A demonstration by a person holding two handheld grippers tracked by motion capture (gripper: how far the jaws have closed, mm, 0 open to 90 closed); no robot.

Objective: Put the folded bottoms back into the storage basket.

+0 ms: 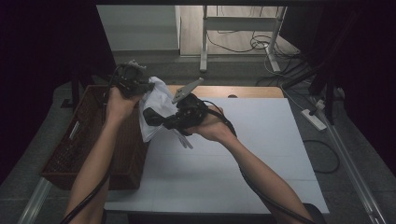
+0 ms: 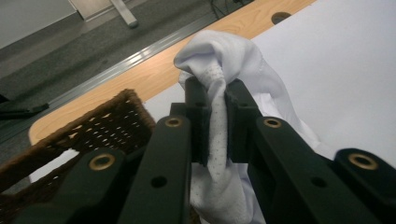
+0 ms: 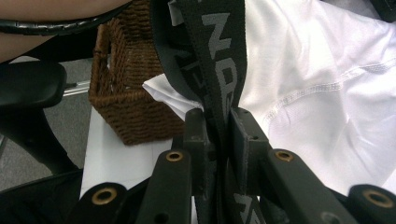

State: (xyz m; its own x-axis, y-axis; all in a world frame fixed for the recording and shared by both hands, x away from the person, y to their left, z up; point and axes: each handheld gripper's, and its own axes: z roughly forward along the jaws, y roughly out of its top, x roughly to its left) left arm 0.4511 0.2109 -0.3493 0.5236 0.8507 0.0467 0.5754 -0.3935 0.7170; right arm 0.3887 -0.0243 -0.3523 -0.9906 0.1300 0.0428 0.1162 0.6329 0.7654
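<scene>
— Forearms come in from the bottom of the high view, each hand holding a gripper above the table's left side. What has the left gripper (image 2: 215,100) got?

— A bunched fold of the white garment (image 2: 219,140), finely perforated fabric, pinched between jaws closed tight on it. In the high view the left gripper (image 1: 133,80) is raised over the far end of the wicker basket (image 1: 84,140).

— And the right gripper (image 3: 218,135)?

— Its jaws are closed on a black elastic band (image 3: 219,56) with grey lettering, which runs up from between them. It looks like the garment's waistband, though I cannot tell where it joins the white cloth.

— Where does the garment hang?

— Between the two tools, lifted off the white table (image 1: 261,154), just beside the basket's right wall. In the high view the right gripper (image 1: 161,119) sits lower and nearer than the left, with the white garment (image 1: 156,100) draped between them.
</scene>
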